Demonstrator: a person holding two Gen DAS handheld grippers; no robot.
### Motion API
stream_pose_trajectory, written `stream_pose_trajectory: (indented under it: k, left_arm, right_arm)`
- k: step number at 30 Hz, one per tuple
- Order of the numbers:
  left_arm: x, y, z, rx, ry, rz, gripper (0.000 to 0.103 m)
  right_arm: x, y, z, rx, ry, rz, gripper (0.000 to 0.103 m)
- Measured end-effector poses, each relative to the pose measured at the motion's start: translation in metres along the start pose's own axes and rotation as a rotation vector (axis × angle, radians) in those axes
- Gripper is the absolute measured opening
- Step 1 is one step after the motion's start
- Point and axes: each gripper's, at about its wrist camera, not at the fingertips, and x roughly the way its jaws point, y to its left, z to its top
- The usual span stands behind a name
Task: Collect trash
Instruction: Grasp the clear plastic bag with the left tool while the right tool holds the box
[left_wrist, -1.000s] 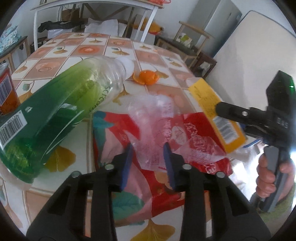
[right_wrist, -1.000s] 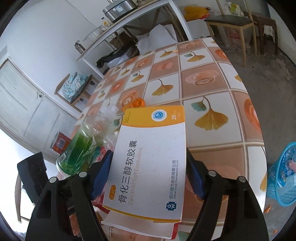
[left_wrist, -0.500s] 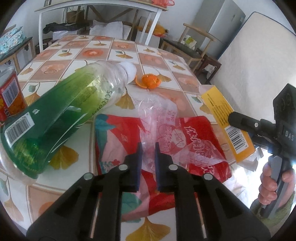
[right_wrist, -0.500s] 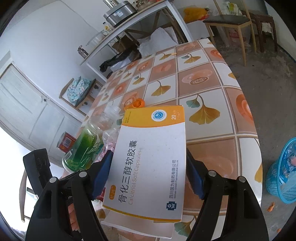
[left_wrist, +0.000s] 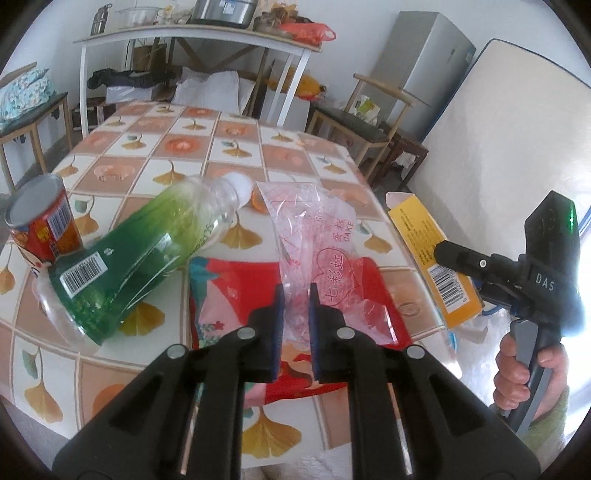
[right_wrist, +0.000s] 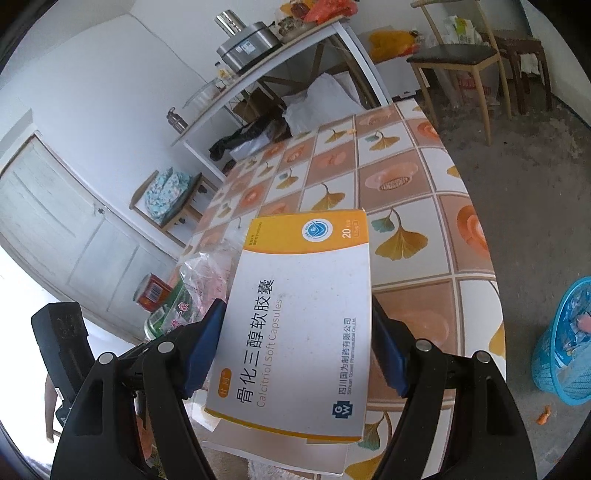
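Note:
My left gripper is shut on a clear plastic cake wrapper and holds it lifted above a red snack bag lying on the table. My right gripper is shut on a white and yellow medicine box; the box also shows in the left wrist view at the table's right edge. A green plastic bottle lies on its side left of the red bag. A red can stands beyond it. An orange peel shows behind the wrapper.
The tiled table stretches back. A blue trash basket with trash in it stands on the floor right of the table. Chairs and a white shelf table stand behind.
My left gripper closed on the clear wrapper and lifted it up and back from the table. My right gripper kept the medicine box and rose slightly.

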Motion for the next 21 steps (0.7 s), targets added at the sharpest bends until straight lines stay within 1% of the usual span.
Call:
stream_pose_trajectory:
  k: [6,13,15,17,20,21]
  left_arm:
    - [-0.010,-0.015,0.004,0.021,-0.024,-0.009,0.010]
    - [-0.014,-0.038,0.006,0.046,-0.027,-0.031,0.010]
    - [-0.015,-0.046,0.009,0.055,-0.028,-0.048,0.010]
    - [-0.015,-0.056,0.013,0.063,-0.027,-0.084,0.010]
    - [-0.013,-0.078,0.020,0.101,-0.028,-0.134,0.010]
    - [-0.012,-0.086,0.021,0.112,-0.028,-0.146,0.010]
  right_arm:
    - [-0.021,-0.005,0.000,0.012,-0.040,0.013,0.072]
    - [-0.050,-0.021,-0.003,0.052,-0.095,0.023,0.072]
    - [-0.062,-0.029,-0.004,0.072,-0.116,0.022,0.072]
    - [-0.073,-0.036,-0.005,0.087,-0.139,0.016,0.072]
    - [-0.105,-0.052,-0.007,0.116,-0.203,-0.017,0.072]
    - [-0.122,-0.061,-0.009,0.132,-0.238,-0.041,0.072]
